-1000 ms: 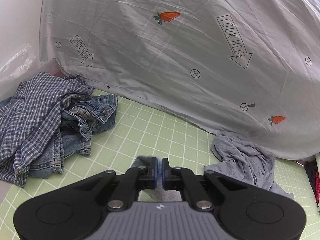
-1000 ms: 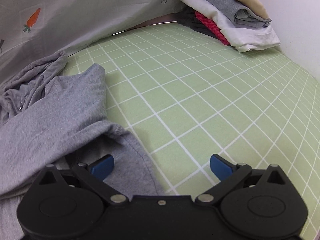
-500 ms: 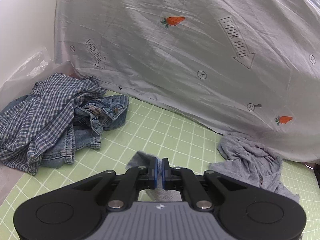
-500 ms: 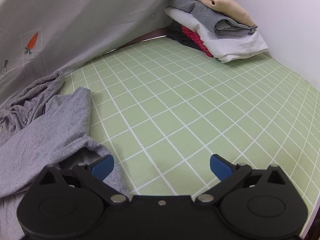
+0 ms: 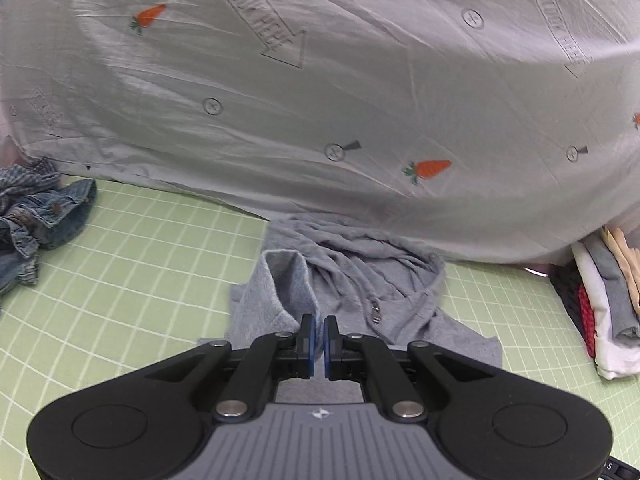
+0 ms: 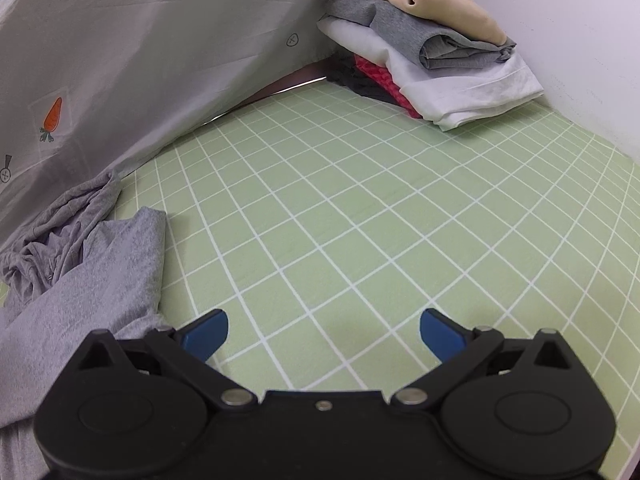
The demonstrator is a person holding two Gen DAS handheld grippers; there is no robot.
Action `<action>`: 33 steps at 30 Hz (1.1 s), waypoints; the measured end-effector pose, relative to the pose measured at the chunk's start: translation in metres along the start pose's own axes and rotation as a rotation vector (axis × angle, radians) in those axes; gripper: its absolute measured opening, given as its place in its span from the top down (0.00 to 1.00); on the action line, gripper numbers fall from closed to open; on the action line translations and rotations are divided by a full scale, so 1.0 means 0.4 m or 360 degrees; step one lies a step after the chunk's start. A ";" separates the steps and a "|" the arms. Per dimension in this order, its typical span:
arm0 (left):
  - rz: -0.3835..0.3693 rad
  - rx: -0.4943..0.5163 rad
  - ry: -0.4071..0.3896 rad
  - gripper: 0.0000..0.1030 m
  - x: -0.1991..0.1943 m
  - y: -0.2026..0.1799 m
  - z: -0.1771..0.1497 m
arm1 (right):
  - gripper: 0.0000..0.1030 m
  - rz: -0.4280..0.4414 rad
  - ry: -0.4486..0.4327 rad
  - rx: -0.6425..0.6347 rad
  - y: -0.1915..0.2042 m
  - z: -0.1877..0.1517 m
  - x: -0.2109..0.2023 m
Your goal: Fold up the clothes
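left tongs [image 5: 319,336] pinching a raised fold of the grey hoodie [image 5: 360,280], rest of it crumpled on the green grid mat [image 5: 140,280] by the grey carrot-print sheet [image 5: 320,100]. right tongs [image 6: 323,330] spread wide over bare mat, hoodie edge at their left finger. folded stack [image 6: 432,48] in far right corner; denim pile [image 5: 36,216] far left.

Right hand-held gripper [image 6: 323,330]: black, blue-padded fingers spread wide over green white-gridded surface [image 6: 360,208]. Crumpled grey hooded sweatshirt [image 6: 80,264] lay at left. Stack of folded clothes [image 6: 432,48] sat in far corner, beside grey carrot-printed sheet [image 6: 140,60].
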State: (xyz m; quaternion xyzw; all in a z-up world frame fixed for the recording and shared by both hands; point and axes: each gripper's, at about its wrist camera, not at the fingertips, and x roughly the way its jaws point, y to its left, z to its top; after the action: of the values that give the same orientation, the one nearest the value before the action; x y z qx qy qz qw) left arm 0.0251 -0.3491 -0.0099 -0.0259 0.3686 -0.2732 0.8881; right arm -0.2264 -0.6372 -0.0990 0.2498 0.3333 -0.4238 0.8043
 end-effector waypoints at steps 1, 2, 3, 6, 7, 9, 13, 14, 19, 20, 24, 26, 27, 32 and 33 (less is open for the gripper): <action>-0.0015 0.0009 0.0031 0.94 0.020 -0.018 -0.010 | 0.00 0.0003 -0.0001 -0.0016 -0.003 0.003 0.007; -0.0012 0.0011 0.0077 0.92 0.043 -0.033 -0.021 | 0.00 0.0006 -0.0003 -0.0033 -0.006 0.006 0.013; -0.0009 0.0015 0.0146 0.89 0.068 -0.045 -0.030 | 0.00 0.0004 0.0006 -0.0053 -0.008 0.007 0.023; -0.0030 -0.0022 0.0298 0.56 0.118 -0.059 -0.054 | 0.00 -0.0003 0.0041 -0.0076 -0.014 0.016 0.055; -0.0024 -0.0019 0.0313 0.50 0.121 -0.057 -0.058 | 0.00 0.0004 0.0035 -0.0069 -0.014 0.021 0.063; 0.0015 0.0008 0.0320 0.39 0.118 -0.051 -0.061 | 0.00 0.0010 0.0026 -0.0064 -0.003 0.033 0.081; 0.0192 0.0005 0.0263 0.27 0.077 0.002 -0.057 | 0.00 0.0069 0.0024 -0.0121 0.061 0.045 0.112; 0.0223 -0.0029 0.0256 0.27 0.066 0.024 -0.057 | 0.00 0.0103 0.0018 -0.0153 0.082 0.045 0.113; 0.0257 -0.0136 0.0203 0.26 0.006 0.100 -0.056 | 0.00 0.0281 0.0007 -0.0325 0.178 0.026 0.095; 0.0246 -0.0132 0.0197 0.26 0.001 0.105 -0.056 | 0.00 0.0298 0.0011 -0.0351 0.190 0.019 0.091; 0.0253 -0.0112 0.0213 0.26 0.007 0.105 -0.060 | 0.00 0.0330 0.0046 -0.0402 0.215 -0.004 0.078; 0.0269 -0.0118 0.0250 0.26 0.020 0.110 -0.063 | 0.00 0.0337 0.0062 -0.0388 0.216 -0.011 0.073; 0.0287 -0.0113 0.0272 0.26 0.027 0.112 -0.064 | 0.00 0.0340 0.0065 -0.0386 0.217 -0.013 0.069; 0.0445 -0.0052 0.0391 0.20 0.056 0.138 -0.084 | 0.00 0.0344 0.0014 -0.0428 0.248 -0.006 0.035; 0.0456 -0.0054 0.0406 0.19 0.059 0.146 -0.088 | 0.00 0.0357 0.0015 -0.0443 0.263 -0.005 0.030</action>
State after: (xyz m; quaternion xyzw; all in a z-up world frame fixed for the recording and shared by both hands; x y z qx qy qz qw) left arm 0.0422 -0.3059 -0.0651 0.0466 0.4826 -0.1388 0.8635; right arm -0.1330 -0.5877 -0.0969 0.1737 0.3627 -0.2800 0.8717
